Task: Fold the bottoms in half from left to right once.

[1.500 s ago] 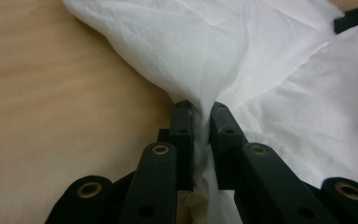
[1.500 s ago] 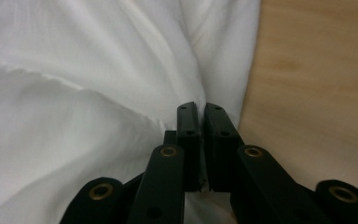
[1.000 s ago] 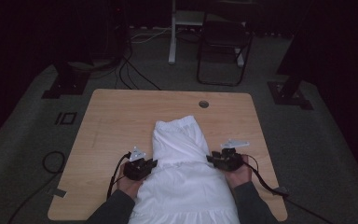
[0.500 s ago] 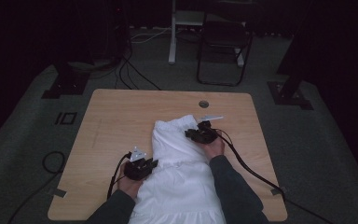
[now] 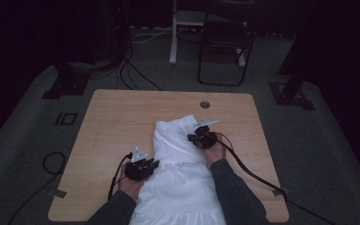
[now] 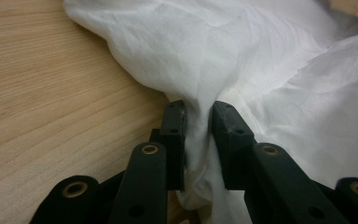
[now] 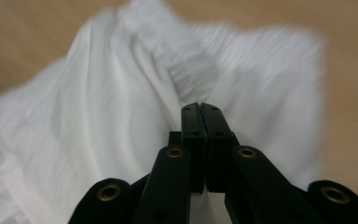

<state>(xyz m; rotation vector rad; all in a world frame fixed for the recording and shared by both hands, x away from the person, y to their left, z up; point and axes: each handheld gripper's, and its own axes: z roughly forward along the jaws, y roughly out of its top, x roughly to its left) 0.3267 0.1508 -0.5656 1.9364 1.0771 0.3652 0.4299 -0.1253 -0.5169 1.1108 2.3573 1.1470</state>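
The left gripper [image 6: 196, 121] has a bunched fold of the white garment [image 5: 183, 178] pinched between its pads at the garment's left edge. The right gripper [image 7: 200, 116] has just been closing; its jaws now stand pressed together at the garment's upper right, near the gathered elastic band [image 7: 177, 56], and whether any cloth is caught between them I cannot tell. The garment lies crumpled on the wooden worktop [image 5: 117, 117], its lower part running off the near edge. It looks thin, light and limp, likely to sag and slide; hems and the gathered band offer the firmest hold.
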